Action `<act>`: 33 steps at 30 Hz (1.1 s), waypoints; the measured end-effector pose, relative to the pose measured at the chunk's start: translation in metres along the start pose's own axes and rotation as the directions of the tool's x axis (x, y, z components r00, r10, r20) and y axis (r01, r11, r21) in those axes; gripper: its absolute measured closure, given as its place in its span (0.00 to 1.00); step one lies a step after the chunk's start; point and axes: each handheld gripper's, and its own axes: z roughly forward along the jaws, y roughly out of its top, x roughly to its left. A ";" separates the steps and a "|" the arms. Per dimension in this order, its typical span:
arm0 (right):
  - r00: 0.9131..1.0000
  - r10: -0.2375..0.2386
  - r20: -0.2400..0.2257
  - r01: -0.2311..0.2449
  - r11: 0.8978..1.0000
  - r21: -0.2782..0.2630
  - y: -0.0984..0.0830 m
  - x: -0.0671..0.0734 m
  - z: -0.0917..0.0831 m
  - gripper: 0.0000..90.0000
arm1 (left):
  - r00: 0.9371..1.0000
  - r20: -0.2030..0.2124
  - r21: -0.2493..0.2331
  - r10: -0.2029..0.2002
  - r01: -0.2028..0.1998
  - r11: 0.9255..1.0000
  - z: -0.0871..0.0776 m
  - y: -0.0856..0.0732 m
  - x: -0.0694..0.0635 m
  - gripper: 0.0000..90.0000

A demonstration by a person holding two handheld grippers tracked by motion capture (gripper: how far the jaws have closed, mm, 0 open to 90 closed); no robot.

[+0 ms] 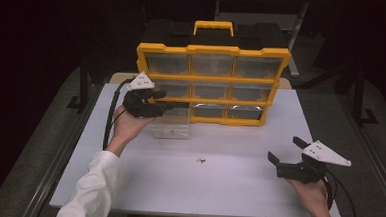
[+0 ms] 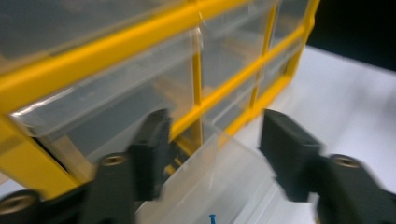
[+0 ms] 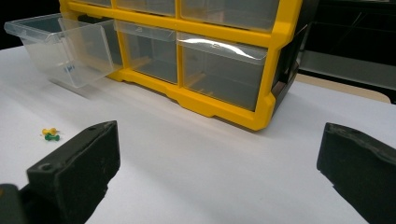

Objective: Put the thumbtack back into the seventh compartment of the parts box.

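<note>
Item: yellow-framed parts cabinet (image 1: 213, 50), nine clear drawers in three rows, carry handle on top; it stands upright at upper centre of the high view on a white table (image 1: 226, 190). The bottom-left drawer (image 1: 172, 123) is pulled forward onto the table and sits at centre-left, its back end near its slot; likely drawn out so the contents can be reached or filled. Contents: a small blue pin (image 2: 212, 218) on its floor (bottom centre of the left gripper view); the other drawers look empty, though glare hides some. Loose stock: two pushpins (image 1: 201, 160), one yellow and one green, touching each other on bare table at lower centre, well apart from the drawer. Left gripper (image 1: 162, 101): at the drawer's upper rim, jaws moderately apart and straddling the clear wall without visibly pressing it, probably placed to steady or move it. Right gripper (image 1: 286, 149): lower right, jaws spread wide, holding nothing, aimed toward the cabinet and pins, apparently waiting.
</note>
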 end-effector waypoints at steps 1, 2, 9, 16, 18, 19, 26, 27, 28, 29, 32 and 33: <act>1.000 0.001 0.001 -0.001 1.000 0.001 0.000 0.000 0.000 0.00 | 1.000 -0.001 -0.026 -0.021 0.021 0.999 -0.002 0.001 -0.001 0.41; 1.000 0.000 0.002 0.000 1.000 0.001 0.000 0.000 0.000 0.00 | 1.000 -0.003 -0.037 -0.030 0.030 0.999 -0.004 0.002 -0.001 0.34; 1.000 0.004 0.001 -0.004 1.000 0.007 0.000 0.000 0.000 0.00 | 0.998 -0.017 -0.001 -0.061 0.061 0.998 -0.007 0.002 -0.012 0.07; 1.000 0.004 0.005 -0.004 1.000 0.006 0.001 0.000 -0.001 0.00 | 0.999 -0.031 0.024 -0.026 0.027 0.999 -0.002 -0.008 -0.027 0.00; 1.000 0.003 0.005 -0.003 1.000 0.005 0.001 0.000 -0.001 0.00 | 1.000 -0.009 0.024 -0.020 0.020 0.999 0.000 -0.012 -0.032 0.00; 1.000 0.006 0.004 -0.006 1.000 0.004 0.001 0.000 -0.001 0.00 | 1.000 -0.007 0.028 -0.012 0.012 1.000 0.002 -0.013 -0.035 0.00; 1.000 0.007 0.005 -0.007 1.000 0.001 0.001 0.000 -0.001 0.00 | 1.000 0.028 0.035 0.009 -0.010 0.999 0.012 -0.020 -0.055 0.00; 1.000 0.006 0.006 -0.006 1.000 -0.001 0.001 0.000 -0.001 0.00 | 0.999 0.034 0.041 0.017 -0.019 0.999 0.014 -0.021 -0.057 0.00; 1.000 0.006 0.006 -0.006 1.000 -0.002 0.001 0.000 -0.001 0.00 | 0.999 0.045 0.049 0.015 -0.017 0.999 0.016 -0.022 -0.059 0.00; 1.000 0.005 0.006 -0.005 1.000 -0.002 0.001 0.000 -0.001 0.00 | 0.998 0.056 0.059 0.012 -0.015 0.998 0.018 -0.024 -0.061 0.00; 1.000 0.007 0.009 -0.007 1.000 -0.002 0.001 0.000 -0.002 0.00 | 0.997 0.083 0.077 0.006 -0.013 0.997 0.025 -0.028 -0.068 0.00; 1.000 0.007 0.009 -0.007 1.000 -0.003 0.001 -0.001 -0.002 0.00 | 0.996 0.088 0.083 0.013 -0.020 0.996 0.027 -0.029 -0.070 0.00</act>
